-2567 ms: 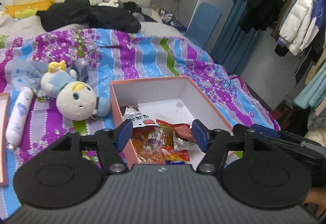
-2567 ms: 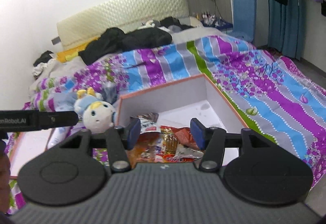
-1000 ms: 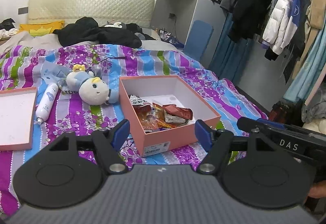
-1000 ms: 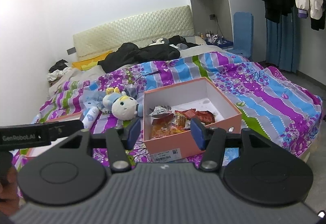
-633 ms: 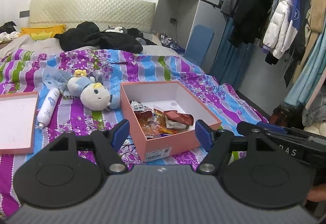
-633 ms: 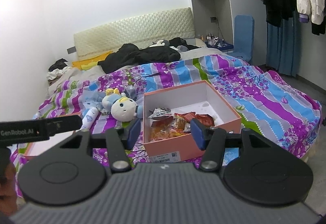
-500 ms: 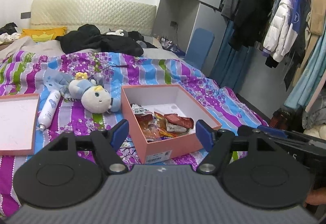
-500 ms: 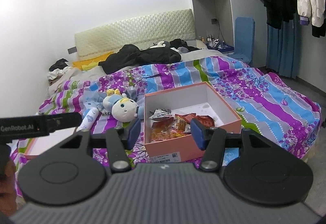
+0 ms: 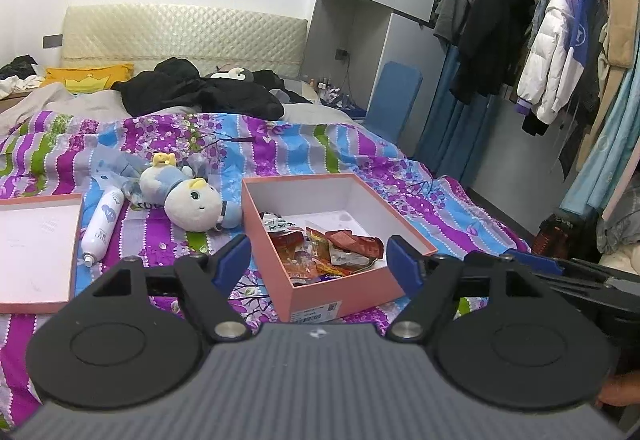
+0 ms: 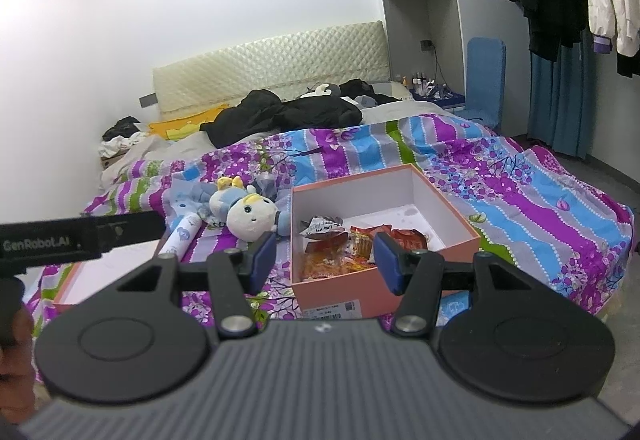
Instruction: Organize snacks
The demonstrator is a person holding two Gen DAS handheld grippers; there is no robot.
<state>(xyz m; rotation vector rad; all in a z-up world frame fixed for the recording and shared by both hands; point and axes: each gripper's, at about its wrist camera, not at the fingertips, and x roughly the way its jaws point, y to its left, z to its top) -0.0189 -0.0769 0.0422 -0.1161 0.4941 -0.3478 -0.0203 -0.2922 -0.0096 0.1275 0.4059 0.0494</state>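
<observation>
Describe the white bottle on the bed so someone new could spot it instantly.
On the striped floral bedspread, look between the plush doll and the flat pink box lid. The white bottle lies on its side there, the only slim cylinder, marked with a blue heart.

I have drawn both my grippers back and up from the pink box (image 9: 340,296). My left gripper (image 9: 318,260) and right gripper (image 10: 324,258), which hung right over the snack packets (image 9: 320,248), now stand well back off its near wall, so the box lid (image 9: 36,240) and more of the bed (image 10: 520,199) have come into sight.
</observation>
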